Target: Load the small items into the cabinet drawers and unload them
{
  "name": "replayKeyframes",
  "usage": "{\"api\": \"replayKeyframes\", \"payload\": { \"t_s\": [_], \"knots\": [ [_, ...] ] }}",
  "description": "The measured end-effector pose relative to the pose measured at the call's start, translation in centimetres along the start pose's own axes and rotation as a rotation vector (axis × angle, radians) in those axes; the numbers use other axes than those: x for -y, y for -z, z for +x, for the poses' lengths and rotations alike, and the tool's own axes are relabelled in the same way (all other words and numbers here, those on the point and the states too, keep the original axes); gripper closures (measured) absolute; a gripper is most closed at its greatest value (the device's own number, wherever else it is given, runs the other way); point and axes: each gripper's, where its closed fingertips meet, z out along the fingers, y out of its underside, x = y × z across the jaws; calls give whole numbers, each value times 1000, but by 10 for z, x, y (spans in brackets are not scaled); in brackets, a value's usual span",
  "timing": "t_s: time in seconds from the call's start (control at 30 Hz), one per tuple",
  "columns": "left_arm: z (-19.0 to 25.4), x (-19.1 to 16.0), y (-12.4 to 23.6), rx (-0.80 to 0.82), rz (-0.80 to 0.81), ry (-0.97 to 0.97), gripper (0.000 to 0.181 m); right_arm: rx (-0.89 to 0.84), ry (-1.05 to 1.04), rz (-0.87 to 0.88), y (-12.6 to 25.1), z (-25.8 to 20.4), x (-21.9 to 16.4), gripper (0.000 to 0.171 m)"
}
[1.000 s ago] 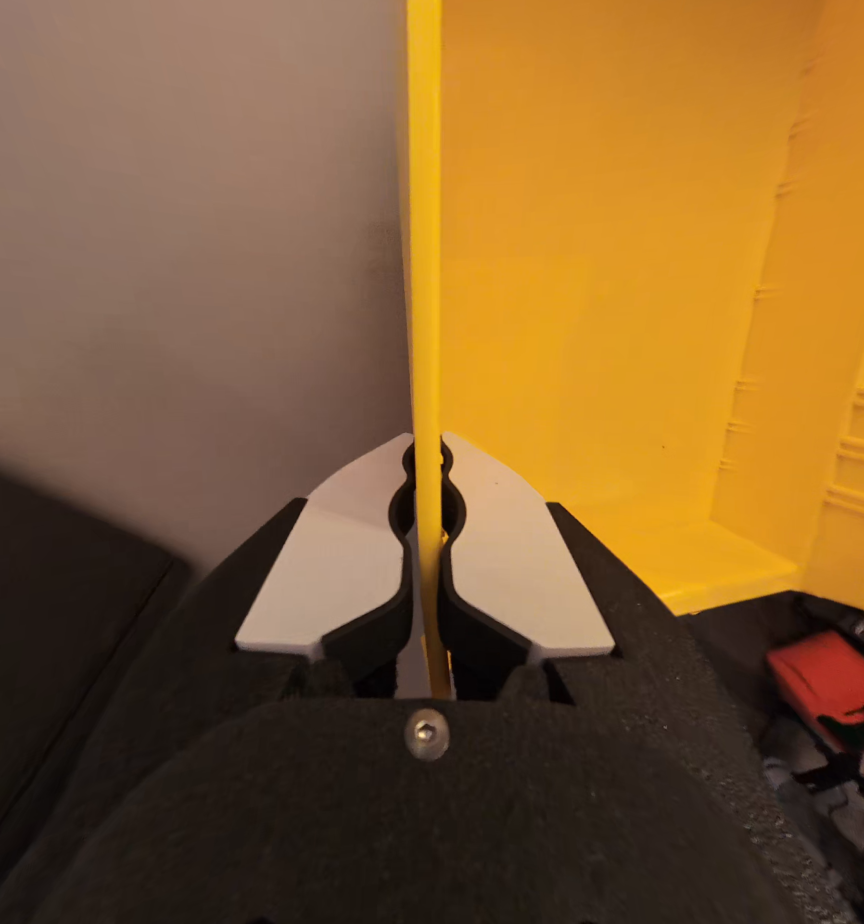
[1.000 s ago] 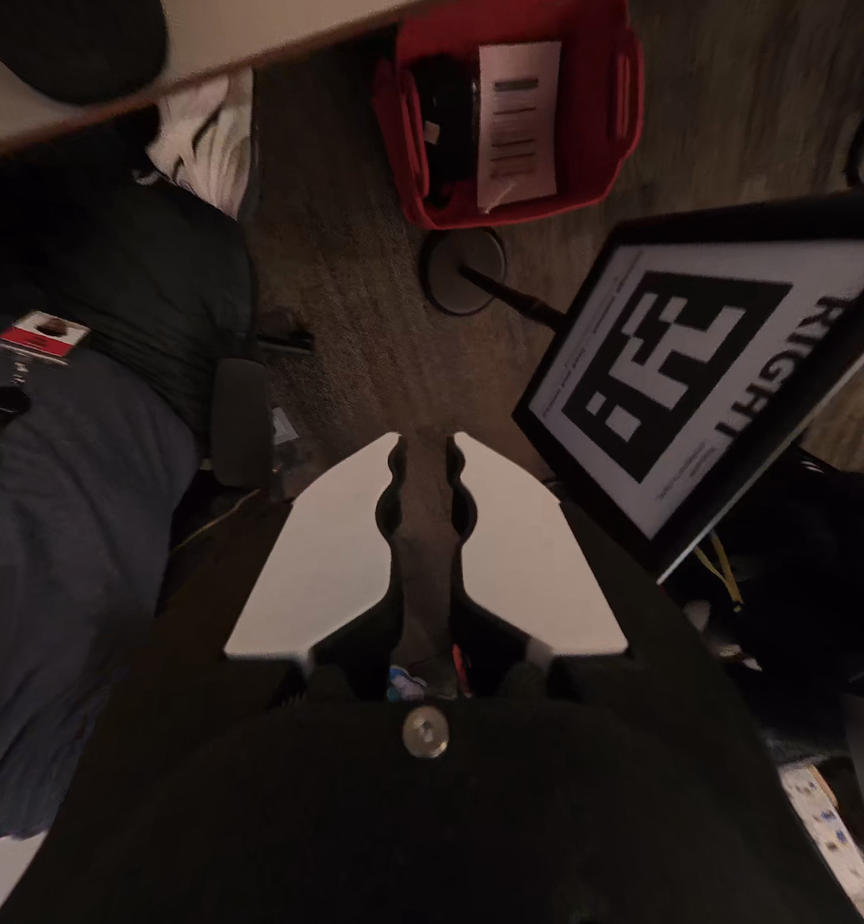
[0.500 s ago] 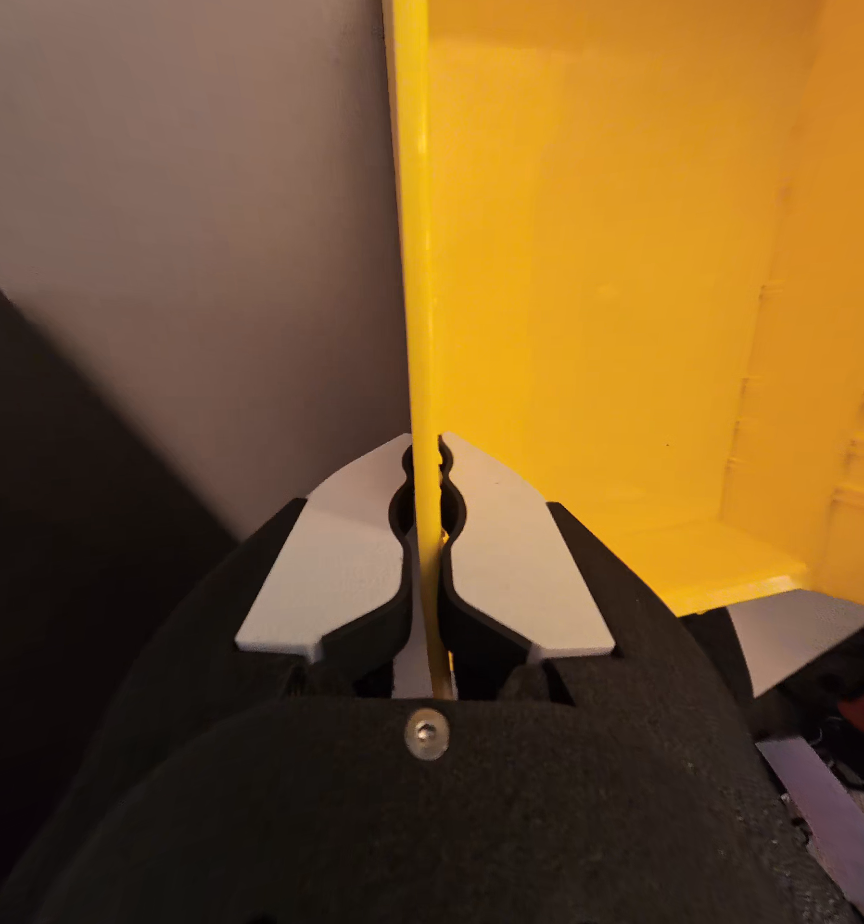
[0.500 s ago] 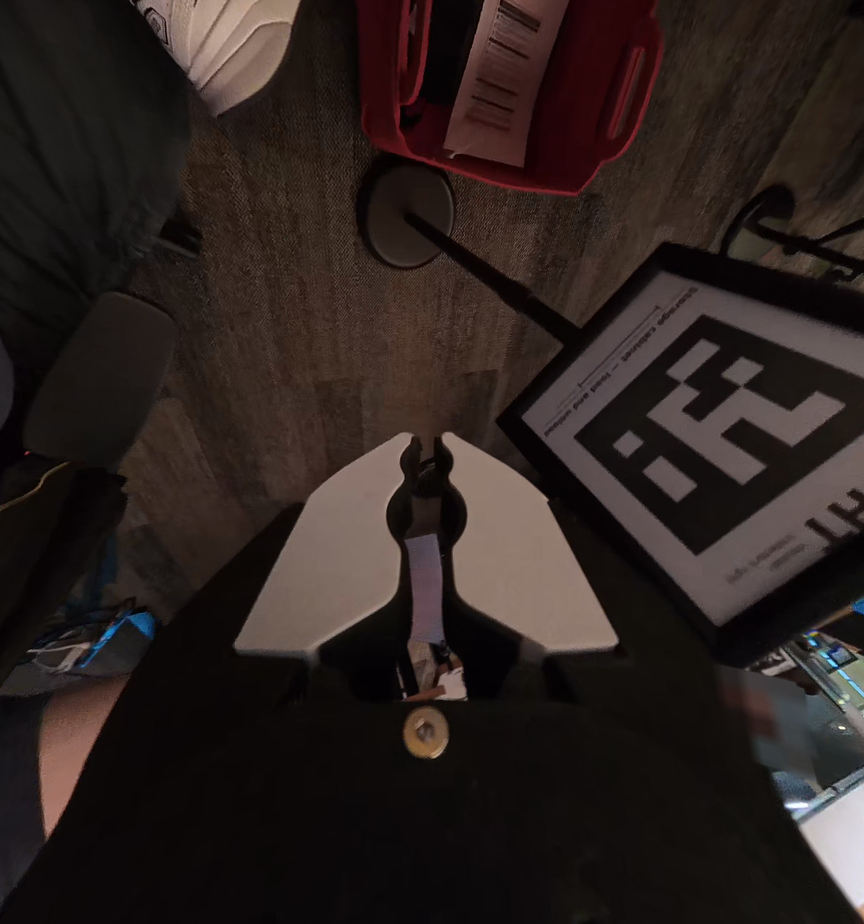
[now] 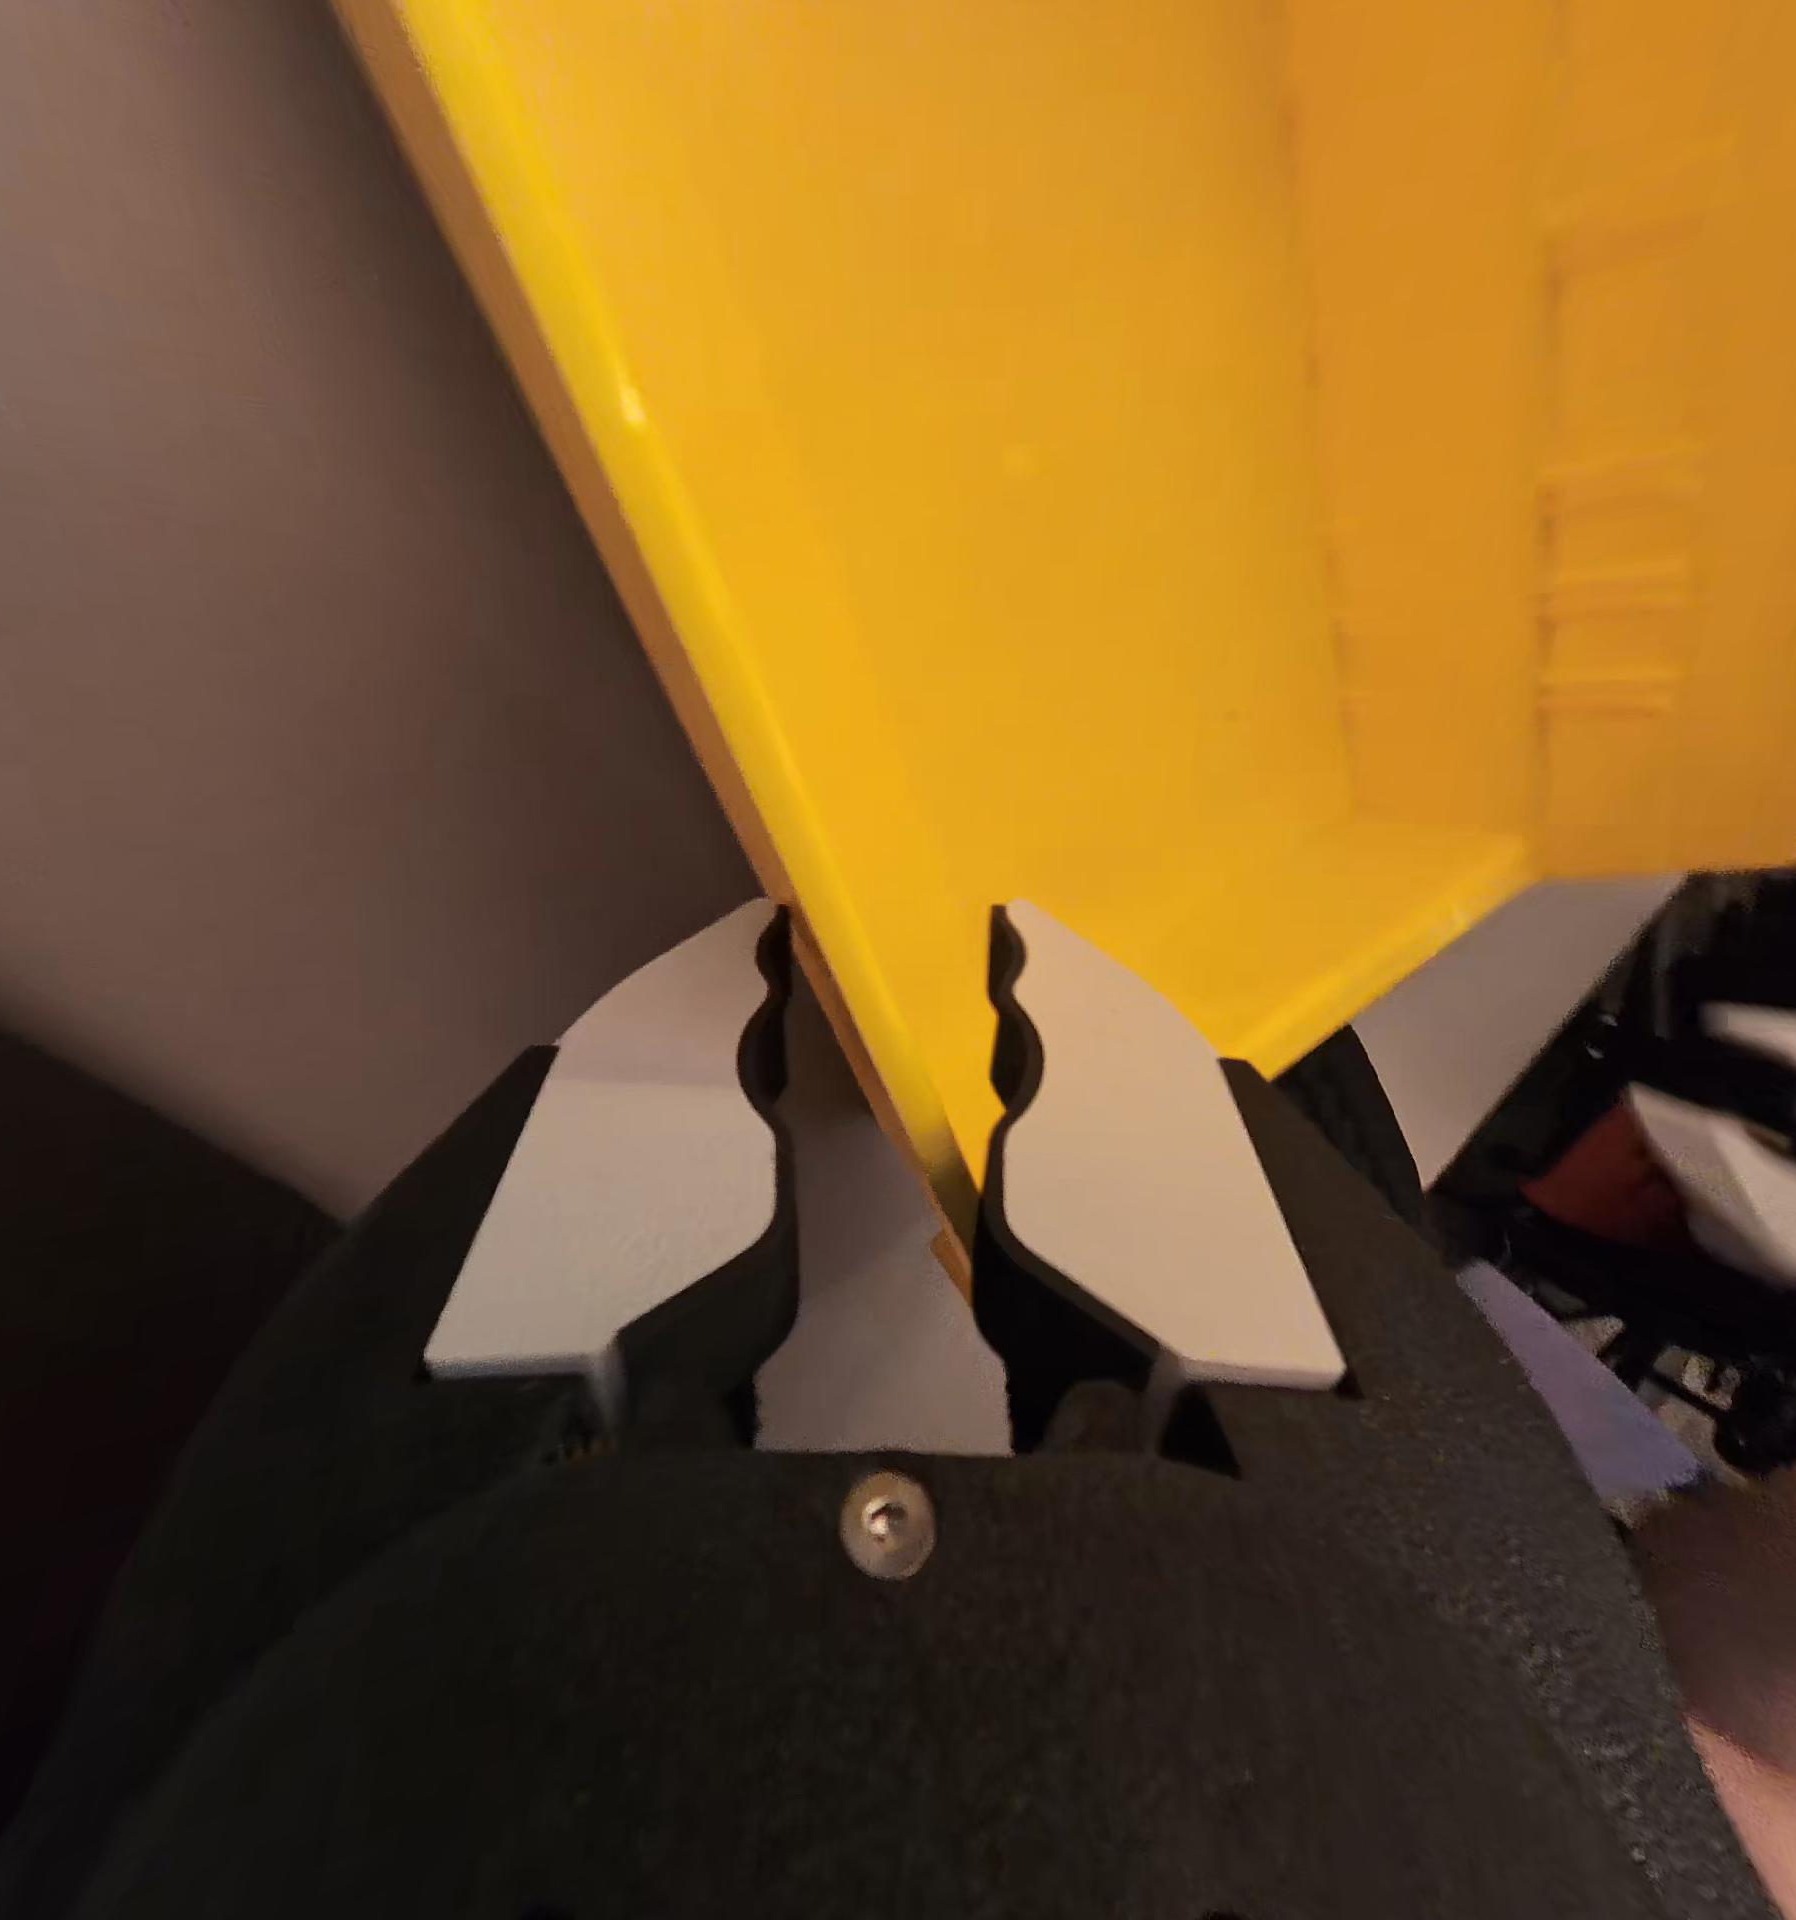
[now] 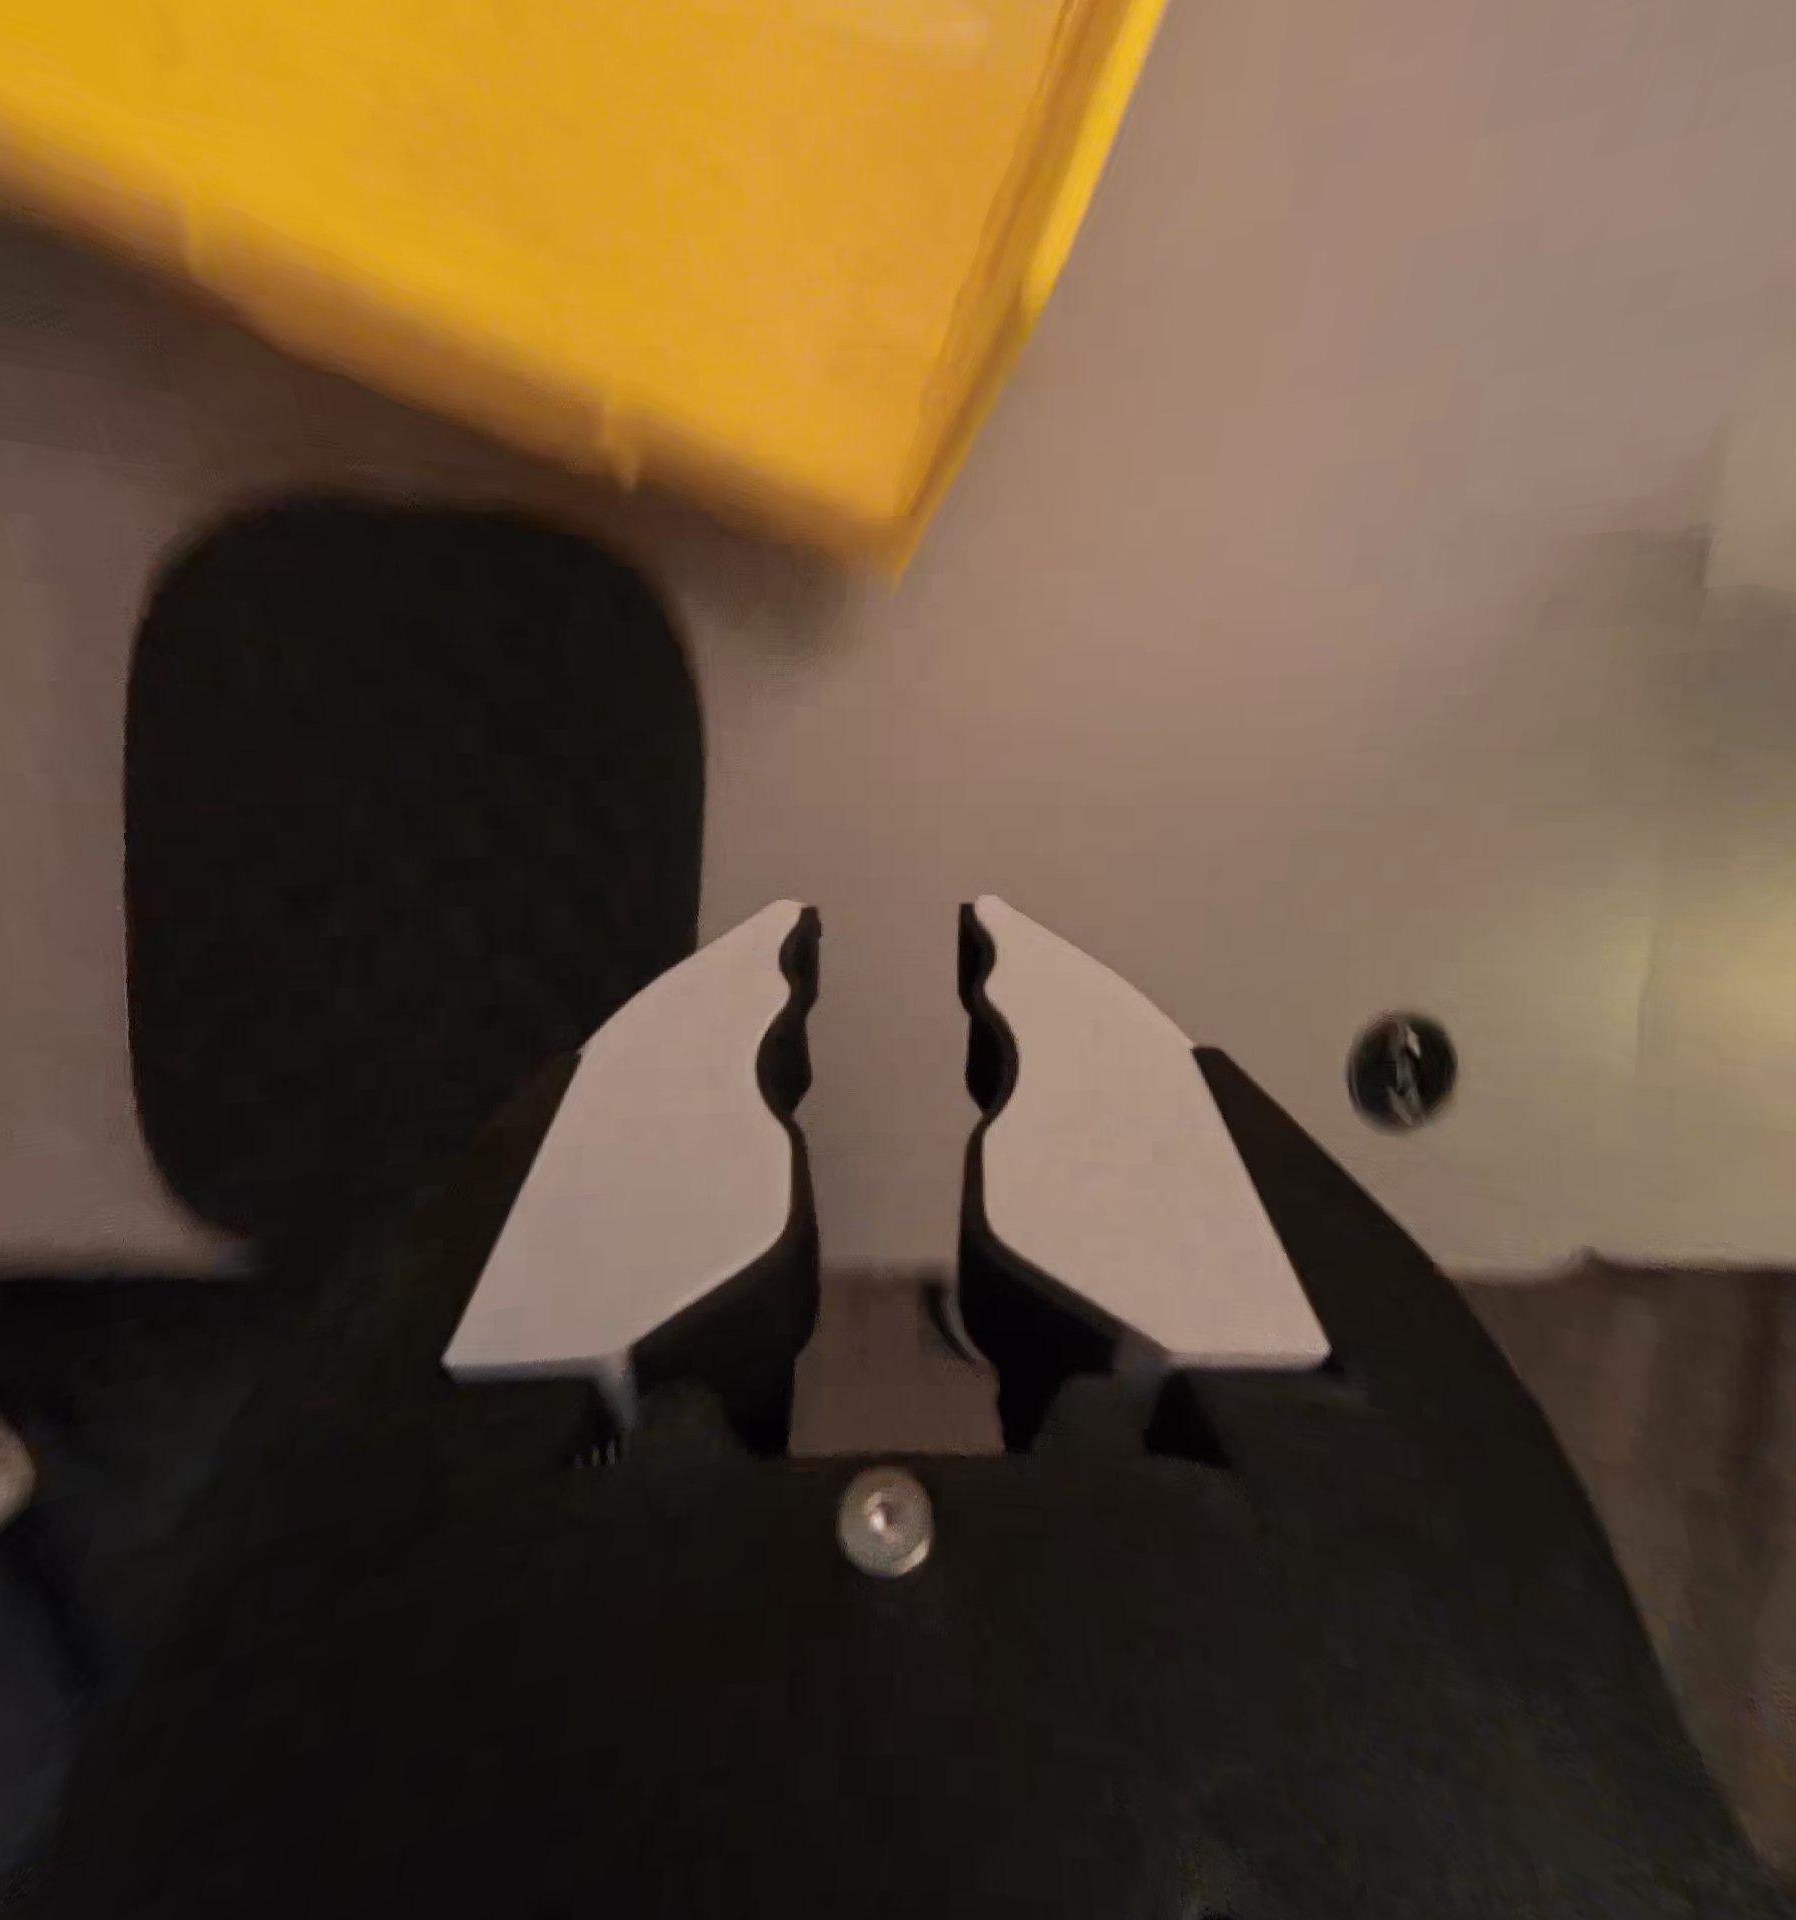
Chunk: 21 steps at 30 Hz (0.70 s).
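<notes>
Blurred yellow drawer (image 6: 582,239), top cropped

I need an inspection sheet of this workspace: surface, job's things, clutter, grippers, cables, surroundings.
Surface: pale grey top, with a dark rounded patch on it.
Job's things: yellow drawer, empty inside, tilted; its wall lies between the left gripper's fingers. No small items seen.
Clutter: blurred things at right, kind unclear; a round metal part on the top.
Grippers: left gripper open, loose around the drawer wall; right gripper open, empty.
Cables: nothing seen.
Surroundings: grey wall; dim light.
</notes>
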Motion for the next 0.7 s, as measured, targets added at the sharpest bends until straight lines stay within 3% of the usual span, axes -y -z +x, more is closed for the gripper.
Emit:
{"api": "replayKeyframes", "payload": {
  "t_s": [0.13,0.27,0.4,0.47,0.57,0.7],
  "knots": [
    [7,-19,9,-10,12,-114,134,33,-215,209,-36,30,51,139],
    [11,-31,23,60,60,-263,131,114,-308,234,-56,29,68,143],
    [20,-46,40,121,127,-414,127,121,-310,212,-44,24,49,140],
    [25,-58,46,150,170,-501,130,82,-316,308,-28,28,51,141],
    [30,-76,56,170,245,-574,132,185,-325,468,-11,8,75,134],
    [23,-102,90,188,367,-609,132,111,-290,386,-38,6,87,124]
  ]
}}
